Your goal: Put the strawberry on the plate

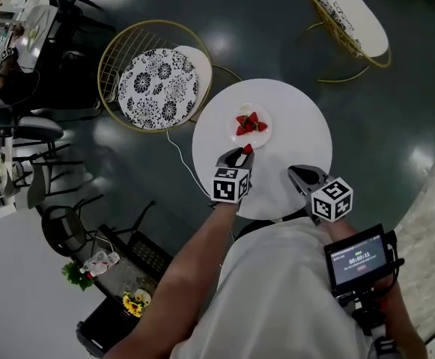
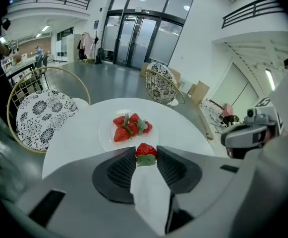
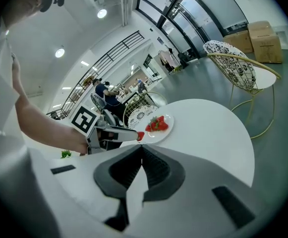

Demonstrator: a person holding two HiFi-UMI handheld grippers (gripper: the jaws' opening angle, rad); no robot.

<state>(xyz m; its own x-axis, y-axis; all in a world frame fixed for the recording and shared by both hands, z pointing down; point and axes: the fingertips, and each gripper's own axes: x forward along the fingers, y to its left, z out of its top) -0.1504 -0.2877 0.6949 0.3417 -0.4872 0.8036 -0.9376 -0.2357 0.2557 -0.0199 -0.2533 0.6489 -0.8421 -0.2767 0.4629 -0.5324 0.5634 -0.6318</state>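
A red strawberry (image 2: 146,152) with a green cap sits clamped between the jaws of my left gripper (image 2: 146,155), just short of the white plate (image 2: 104,133). The same berry (image 1: 247,149) shows at that gripper's (image 1: 245,152) tip in the head view, near the plate's (image 1: 266,133) front rim. Several strawberries (image 1: 250,123) lie piled on the plate. My right gripper (image 1: 298,176) rests shut and empty over the table's near right side, away from the plate. From its own view my right gripper (image 3: 142,150) looks toward the plate (image 3: 164,131) and the held berry (image 3: 140,136).
The round white table (image 1: 307,133) holds only the plate. A gold wire chair (image 1: 153,81) with a patterned cushion stands to its left, and another chair (image 1: 348,17) at the far right. A cable (image 1: 180,155) hangs off the table's left edge.
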